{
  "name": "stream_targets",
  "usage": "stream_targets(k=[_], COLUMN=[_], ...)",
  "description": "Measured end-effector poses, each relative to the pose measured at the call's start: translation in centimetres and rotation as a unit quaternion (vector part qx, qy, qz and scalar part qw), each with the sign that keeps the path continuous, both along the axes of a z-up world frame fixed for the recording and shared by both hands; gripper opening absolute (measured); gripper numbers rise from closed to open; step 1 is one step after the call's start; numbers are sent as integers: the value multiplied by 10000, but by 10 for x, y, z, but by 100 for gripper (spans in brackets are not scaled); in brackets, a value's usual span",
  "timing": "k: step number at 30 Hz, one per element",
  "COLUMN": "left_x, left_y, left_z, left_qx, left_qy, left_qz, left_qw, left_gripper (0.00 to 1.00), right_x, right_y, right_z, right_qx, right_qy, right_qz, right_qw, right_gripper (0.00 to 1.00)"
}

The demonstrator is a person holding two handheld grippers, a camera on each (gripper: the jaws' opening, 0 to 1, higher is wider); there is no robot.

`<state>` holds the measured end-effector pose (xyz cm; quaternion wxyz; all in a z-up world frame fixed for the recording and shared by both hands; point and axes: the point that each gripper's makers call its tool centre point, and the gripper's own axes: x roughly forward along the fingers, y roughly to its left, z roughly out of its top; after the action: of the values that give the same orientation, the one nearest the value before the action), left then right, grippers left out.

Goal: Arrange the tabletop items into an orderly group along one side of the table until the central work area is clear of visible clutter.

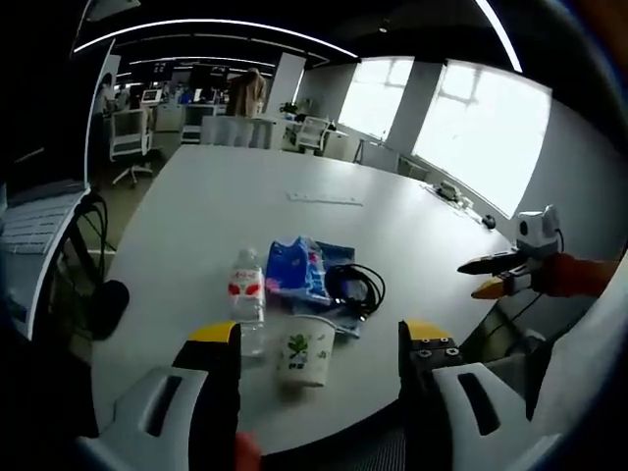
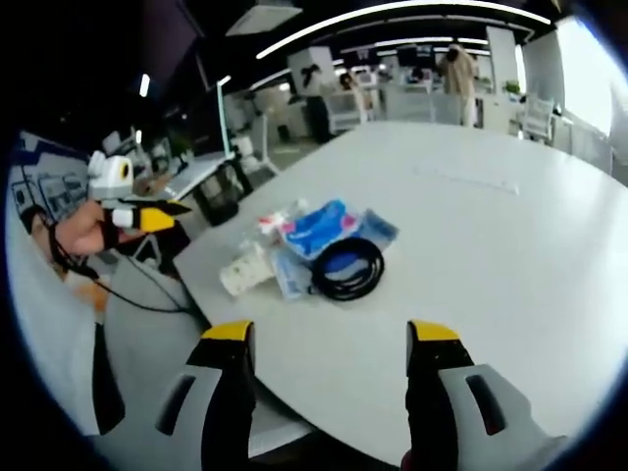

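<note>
A small cluster sits near the edge of the white round table [image 1: 196, 226]. It holds a clear water bottle [image 1: 245, 294] with a red label, a white paper cup [image 1: 306, 350] with a green print, a blue packet [image 1: 297, 267] and a coiled black cable [image 1: 355, 285]. My left gripper [image 1: 316, 336] is open just short of the cup, holding nothing. My right gripper [image 2: 330, 334] is also open and empty, facing the cable [image 2: 346, 265], packet [image 2: 319, 226] and cup [image 2: 243, 270] from another side. Each gripper shows in the other's view: right gripper [image 1: 491, 277], left gripper [image 2: 147, 218].
A thin pale strip [image 1: 324, 199] lies farther out on the table. Beyond the table are office chairs [image 1: 128, 137], desks and a standing person [image 1: 245, 93]. Bright windows [image 1: 481, 128] line one wall. A black cord [image 2: 137, 285] hangs from the hand holding the left gripper.
</note>
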<state>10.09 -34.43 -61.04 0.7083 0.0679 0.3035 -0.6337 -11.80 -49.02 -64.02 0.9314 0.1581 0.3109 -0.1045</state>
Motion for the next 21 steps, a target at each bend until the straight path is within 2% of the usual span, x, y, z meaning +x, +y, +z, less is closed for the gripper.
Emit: stream_targets(k=[11, 14, 21], left_x=[-5, -3, 2], left_y=[2, 5, 7], left_z=[-8, -13, -23], left_qx=[109, 185, 242], left_qy=[36, -24, 82], left_qz=[5, 51, 259], left_qw=[9999, 9998, 9993], left_gripper=[65, 64, 60], right_x=[-1, -1, -5], right_y=[9, 10, 10], right_z=[-10, -15, -18], right_qx=[119, 130, 201], right_qy=[-24, -17, -37], right_qz=[-62, -41, -120], right_qw=[9999, 9999, 9997], right_gripper=[60, 60, 60])
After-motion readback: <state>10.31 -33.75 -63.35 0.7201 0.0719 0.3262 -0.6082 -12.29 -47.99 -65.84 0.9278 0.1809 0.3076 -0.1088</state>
